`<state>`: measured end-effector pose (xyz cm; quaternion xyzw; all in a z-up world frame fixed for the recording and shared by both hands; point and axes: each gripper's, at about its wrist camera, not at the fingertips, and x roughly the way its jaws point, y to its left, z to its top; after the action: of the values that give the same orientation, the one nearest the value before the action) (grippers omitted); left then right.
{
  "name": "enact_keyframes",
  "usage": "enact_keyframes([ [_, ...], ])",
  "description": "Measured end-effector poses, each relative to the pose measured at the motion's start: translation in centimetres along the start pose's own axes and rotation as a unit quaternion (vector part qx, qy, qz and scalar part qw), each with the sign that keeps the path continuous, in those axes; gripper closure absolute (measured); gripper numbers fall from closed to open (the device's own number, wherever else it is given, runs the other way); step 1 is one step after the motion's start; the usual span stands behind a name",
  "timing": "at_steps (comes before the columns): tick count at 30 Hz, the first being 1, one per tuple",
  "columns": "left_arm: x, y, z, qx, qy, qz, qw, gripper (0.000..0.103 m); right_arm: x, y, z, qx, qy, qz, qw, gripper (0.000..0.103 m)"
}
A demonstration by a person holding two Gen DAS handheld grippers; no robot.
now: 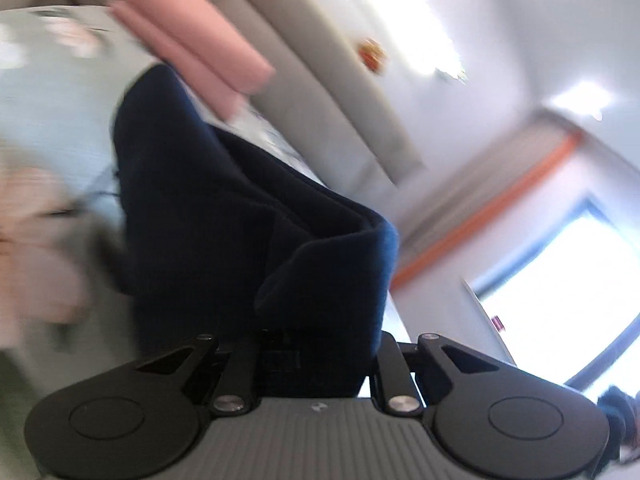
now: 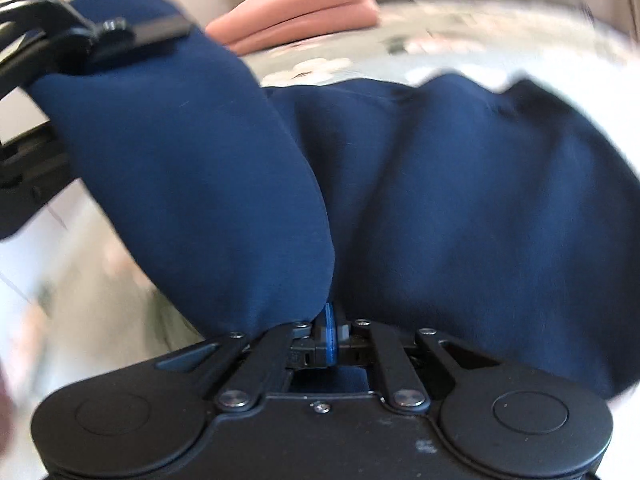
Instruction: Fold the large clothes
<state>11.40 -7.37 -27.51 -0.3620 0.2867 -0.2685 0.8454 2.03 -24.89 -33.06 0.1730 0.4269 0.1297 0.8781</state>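
A large navy blue garment (image 1: 224, 216) hangs from my left gripper (image 1: 316, 344), which is shut on a fold of it; the cloth hides the fingertips. In the right wrist view the same navy garment (image 2: 460, 208) fills the frame, and my right gripper (image 2: 330, 336) is shut on its edge. The left gripper (image 2: 80, 36) shows at the upper left of that view, holding another part of the garment lifted above the bed. Both views are blurred by motion.
A folded pink garment (image 1: 192, 36) lies on the floral bedsheet (image 1: 48, 92) behind the navy one; it also shows in the right wrist view (image 2: 304, 16). A beige headboard (image 1: 328, 92) runs behind the bed. A window (image 1: 568, 288) is at the right.
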Motion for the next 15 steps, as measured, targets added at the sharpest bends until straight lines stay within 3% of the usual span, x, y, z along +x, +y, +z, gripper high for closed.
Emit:
enact_keyframes([
  [3,3.6,-3.5,-1.4,0.043,0.052,-0.023,0.9975,0.088,-0.9,-2.8,0.2,0.041,0.002,0.035,0.999,0.097],
  [7,8.1,-7.4,-4.2,0.105,0.144,-0.043,0.9830,0.091,-2.6,-6.1,-0.6,0.074,0.005,0.061,0.995,0.097],
  [10,10.7,-7.9,-6.9,0.126,0.194,-0.007,0.9728,0.094,-4.4,-8.8,-1.6,0.095,0.011,0.057,0.994,0.097],
  [12,12.3,-7.4,-8.7,0.120,0.212,0.020,0.9696,0.095,-6.3,-10.6,-2.3,0.105,0.007,0.054,0.993,0.096],
  [15,14.0,-8.1,-10.9,0.150,0.230,0.050,0.9603,0.095,-9.1,-12.8,-3.1,0.103,-0.005,0.032,0.994,0.092],
])
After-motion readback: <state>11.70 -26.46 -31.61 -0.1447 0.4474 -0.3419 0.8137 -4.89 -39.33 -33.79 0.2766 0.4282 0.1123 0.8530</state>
